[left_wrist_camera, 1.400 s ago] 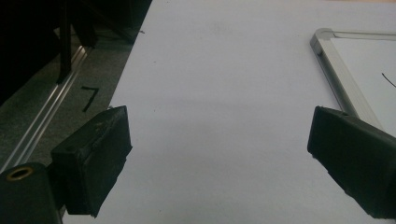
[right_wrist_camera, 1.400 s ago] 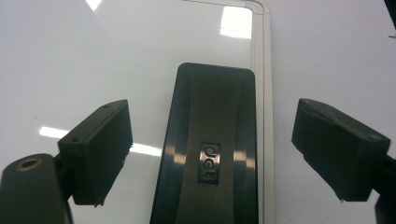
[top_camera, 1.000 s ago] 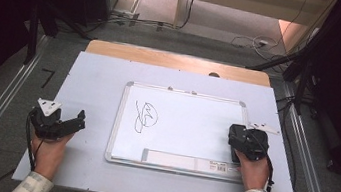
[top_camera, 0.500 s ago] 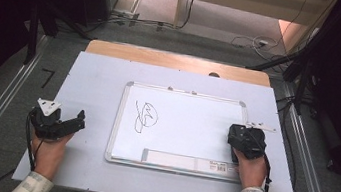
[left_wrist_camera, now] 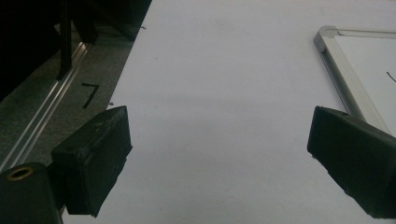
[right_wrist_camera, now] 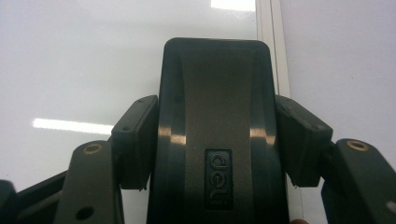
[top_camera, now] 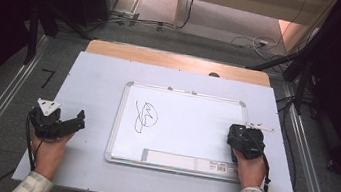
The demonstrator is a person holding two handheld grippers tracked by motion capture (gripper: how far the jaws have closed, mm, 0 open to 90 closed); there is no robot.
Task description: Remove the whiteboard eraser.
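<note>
Whiteboard lies flat mid-desk, a black scribble on its left half. Left tool rests on the bare desk beside it, jaws wide apart. Right tool is clamped on a dark eraser at the board's right edge.

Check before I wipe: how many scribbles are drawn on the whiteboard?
1. A single black scribble sits on the left half of the whiteboard; the right claw and its eraser could hide more.
</note>
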